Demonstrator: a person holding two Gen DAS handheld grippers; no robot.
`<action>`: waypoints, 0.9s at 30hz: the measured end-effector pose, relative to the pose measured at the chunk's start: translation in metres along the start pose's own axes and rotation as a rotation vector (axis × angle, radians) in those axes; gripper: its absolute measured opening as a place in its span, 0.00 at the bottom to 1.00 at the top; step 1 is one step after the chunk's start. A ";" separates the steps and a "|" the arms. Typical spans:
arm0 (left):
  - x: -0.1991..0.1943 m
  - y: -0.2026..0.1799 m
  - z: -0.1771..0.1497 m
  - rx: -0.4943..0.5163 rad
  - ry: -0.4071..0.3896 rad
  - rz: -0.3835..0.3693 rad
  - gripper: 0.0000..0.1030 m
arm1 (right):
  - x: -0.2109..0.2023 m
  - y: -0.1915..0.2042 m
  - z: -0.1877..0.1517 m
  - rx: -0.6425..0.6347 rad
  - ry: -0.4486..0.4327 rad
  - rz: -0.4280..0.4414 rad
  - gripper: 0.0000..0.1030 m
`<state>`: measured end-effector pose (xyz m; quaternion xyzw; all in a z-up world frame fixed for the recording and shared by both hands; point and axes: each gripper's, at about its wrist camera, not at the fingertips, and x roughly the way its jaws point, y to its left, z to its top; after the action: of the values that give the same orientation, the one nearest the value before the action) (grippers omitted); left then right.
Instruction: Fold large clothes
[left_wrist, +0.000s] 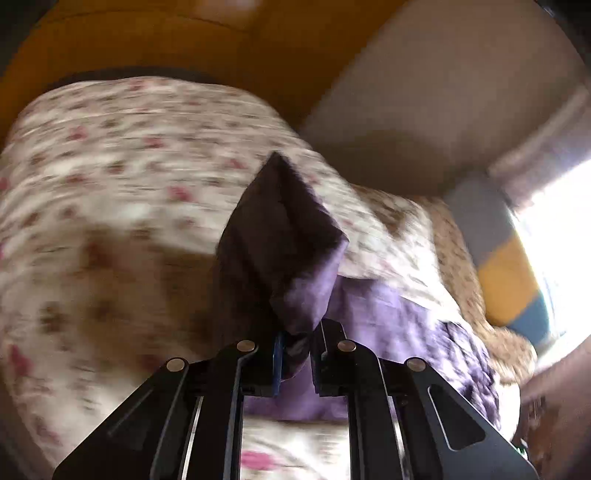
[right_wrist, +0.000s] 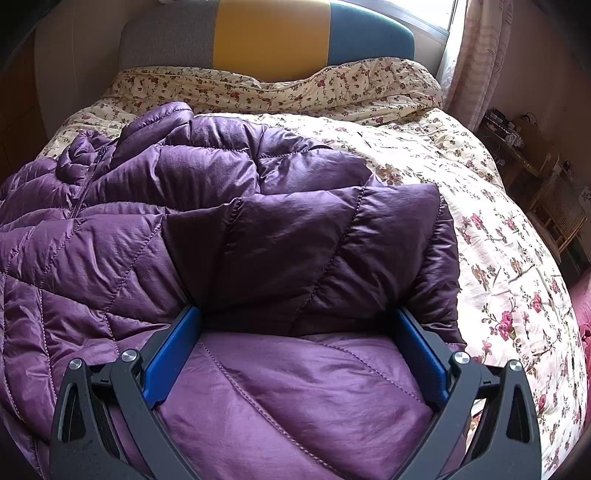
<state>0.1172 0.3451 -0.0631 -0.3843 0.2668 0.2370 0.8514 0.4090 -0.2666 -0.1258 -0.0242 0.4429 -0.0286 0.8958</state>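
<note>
A purple quilted down jacket (right_wrist: 221, 221) lies spread over the left and middle of a bed with a floral quilt (right_wrist: 480, 240). My right gripper (right_wrist: 297, 332) stands open just above the jacket's near part, blue pads wide apart, with a puffy folded section lying between the fingers. In the blurred left wrist view, my left gripper (left_wrist: 297, 343) is shut on a corner of the jacket (left_wrist: 280, 240). That pinched fabric stands up in a peak above the floral quilt (left_wrist: 110, 166), and more of the jacket trails off to the right.
A grey, yellow and blue headboard (right_wrist: 269, 33) stands at the far end of the bed. A pink curtain (right_wrist: 484, 55) and a window are at the upper right. Low wooden furniture with small items (right_wrist: 546, 177) lines the right side. Orange wood panels (left_wrist: 147, 37) show behind the bed.
</note>
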 end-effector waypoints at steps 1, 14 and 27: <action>0.006 -0.017 -0.004 0.024 0.016 -0.028 0.08 | 0.000 0.000 0.000 0.000 -0.001 -0.001 0.98; 0.063 -0.224 -0.098 0.264 0.251 -0.366 0.08 | -0.001 -0.001 0.000 0.004 -0.001 0.004 0.98; 0.089 -0.357 -0.211 0.403 0.501 -0.640 0.08 | -0.001 0.000 0.000 0.007 -0.001 0.008 0.98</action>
<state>0.3437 -0.0133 -0.0498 -0.3194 0.3733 -0.1951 0.8489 0.4084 -0.2667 -0.1247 -0.0192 0.4424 -0.0268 0.8962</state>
